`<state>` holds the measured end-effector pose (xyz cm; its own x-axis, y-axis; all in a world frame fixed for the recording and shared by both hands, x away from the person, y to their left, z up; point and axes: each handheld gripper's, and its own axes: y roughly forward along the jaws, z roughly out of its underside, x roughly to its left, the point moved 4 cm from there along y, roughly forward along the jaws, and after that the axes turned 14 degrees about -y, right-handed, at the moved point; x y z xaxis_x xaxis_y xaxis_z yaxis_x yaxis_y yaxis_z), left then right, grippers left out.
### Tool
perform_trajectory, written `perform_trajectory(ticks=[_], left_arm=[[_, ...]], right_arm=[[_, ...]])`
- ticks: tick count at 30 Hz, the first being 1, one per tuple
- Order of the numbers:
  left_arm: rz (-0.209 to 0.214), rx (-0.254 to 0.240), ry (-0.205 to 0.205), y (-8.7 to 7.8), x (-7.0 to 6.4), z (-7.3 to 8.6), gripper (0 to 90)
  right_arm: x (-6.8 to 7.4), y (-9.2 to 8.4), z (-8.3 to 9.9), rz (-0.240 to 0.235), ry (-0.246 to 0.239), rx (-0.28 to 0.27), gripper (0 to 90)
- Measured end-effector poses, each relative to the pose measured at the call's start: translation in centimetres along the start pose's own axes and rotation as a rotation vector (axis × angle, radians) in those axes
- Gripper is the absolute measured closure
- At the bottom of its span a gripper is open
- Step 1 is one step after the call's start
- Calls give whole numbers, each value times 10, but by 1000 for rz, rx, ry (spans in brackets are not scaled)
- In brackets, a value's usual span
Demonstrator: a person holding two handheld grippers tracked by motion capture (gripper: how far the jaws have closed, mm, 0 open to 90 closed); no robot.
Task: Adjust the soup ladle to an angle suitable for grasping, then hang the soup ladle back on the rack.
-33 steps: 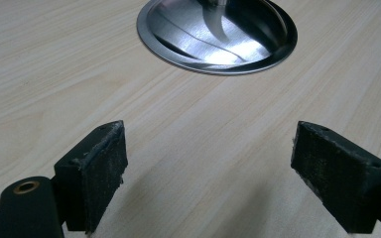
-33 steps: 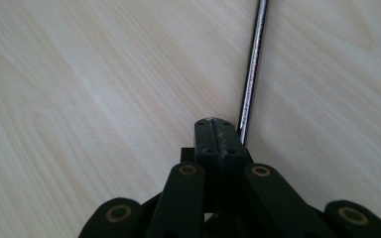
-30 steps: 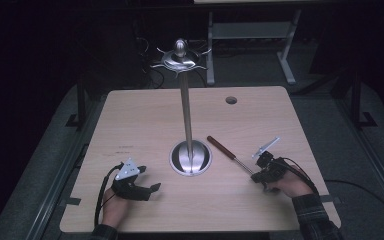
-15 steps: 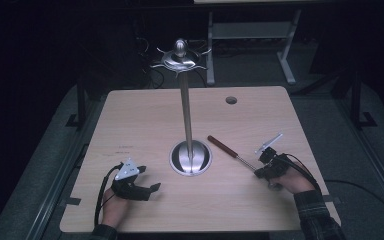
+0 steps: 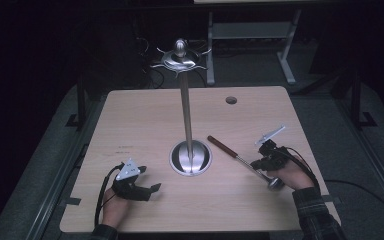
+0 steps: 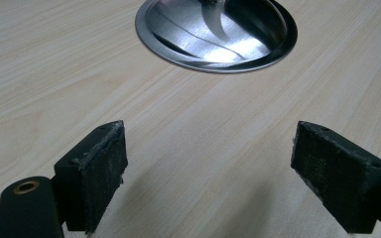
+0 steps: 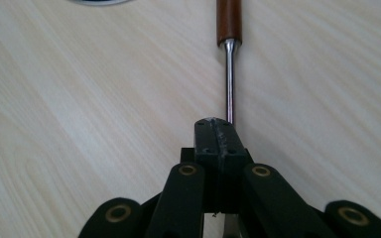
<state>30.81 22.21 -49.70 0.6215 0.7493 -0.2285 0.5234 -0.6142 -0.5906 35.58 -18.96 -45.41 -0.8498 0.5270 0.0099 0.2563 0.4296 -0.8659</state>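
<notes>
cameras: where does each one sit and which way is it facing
High view: fixed above the person's side, looking forward and down on the table; both forearms, the left gripper and right gripper enter from the bottom.
Left gripper view: rides the left gripper, looking low across the wood at the stand base; its open jaws rise from the bottom.
Right gripper view: rides the right gripper, looking along the utensil; its jaws are shut on the metal shaft.
Shared: the stand base shows in the high and left gripper views, the utensil in the high and right gripper views.

Ladle (image 7: 229, 74) shaft hidden under right claw (image 7: 217, 126); bowl end hidden
</notes>
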Motion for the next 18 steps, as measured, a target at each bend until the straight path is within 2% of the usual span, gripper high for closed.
perform_trajectory(ticks=[4,10,18], left_arm=[[0,1,1,0,0,0,142],[-1,7,8,0,0,0,142],[0,9,6,-1,0,0,142]], right_arm=[[-3,-1,-7,5,-2,-18,899],[-8,2,-17,-2,26,-44,893],[-17,7,-37,3,19,-50,847]])
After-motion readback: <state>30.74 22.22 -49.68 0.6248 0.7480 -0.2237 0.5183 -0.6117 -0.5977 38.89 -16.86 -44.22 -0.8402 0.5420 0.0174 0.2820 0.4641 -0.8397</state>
